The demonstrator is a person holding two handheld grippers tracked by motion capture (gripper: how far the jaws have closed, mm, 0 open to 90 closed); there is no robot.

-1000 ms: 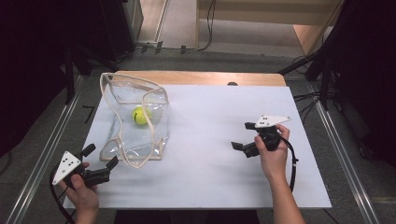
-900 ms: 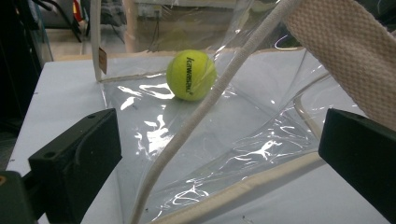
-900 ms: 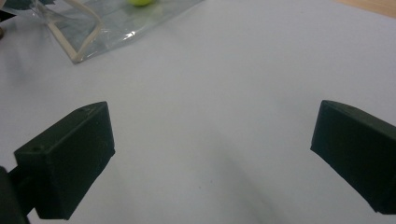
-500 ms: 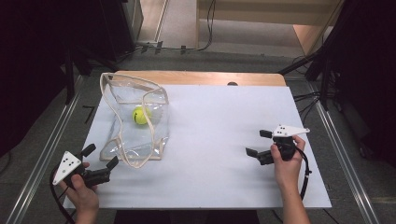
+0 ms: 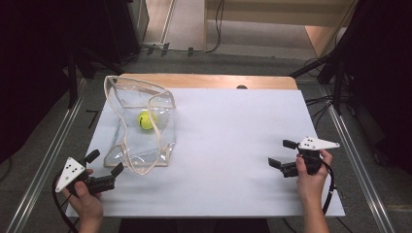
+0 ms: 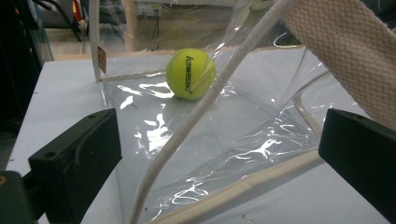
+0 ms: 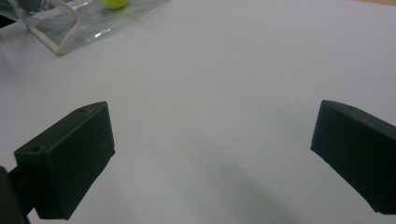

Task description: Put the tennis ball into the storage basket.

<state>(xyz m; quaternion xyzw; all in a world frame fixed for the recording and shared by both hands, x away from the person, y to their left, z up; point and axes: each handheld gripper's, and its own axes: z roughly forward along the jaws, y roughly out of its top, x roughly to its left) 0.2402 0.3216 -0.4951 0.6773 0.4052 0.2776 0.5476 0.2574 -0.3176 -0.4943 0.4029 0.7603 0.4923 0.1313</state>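
While the ball point(image 5: 146, 120) lay, apparently inside the bag point(image 5: 141, 145), near the table's point(image 5: 233, 145) left edge, both grippers, left point(image 5: 104, 166) and right point(image 5: 282, 154), hovered with jaws spread, holding nothing.

White table point(image 5: 233, 145) (clear bag point(image 5: 141, 145) on it)

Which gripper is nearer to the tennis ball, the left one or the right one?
Left. The left gripper sits open at the near corner of the clear bag holding the tennis ball. The right gripper is open over the bare white table, far across from the ball.
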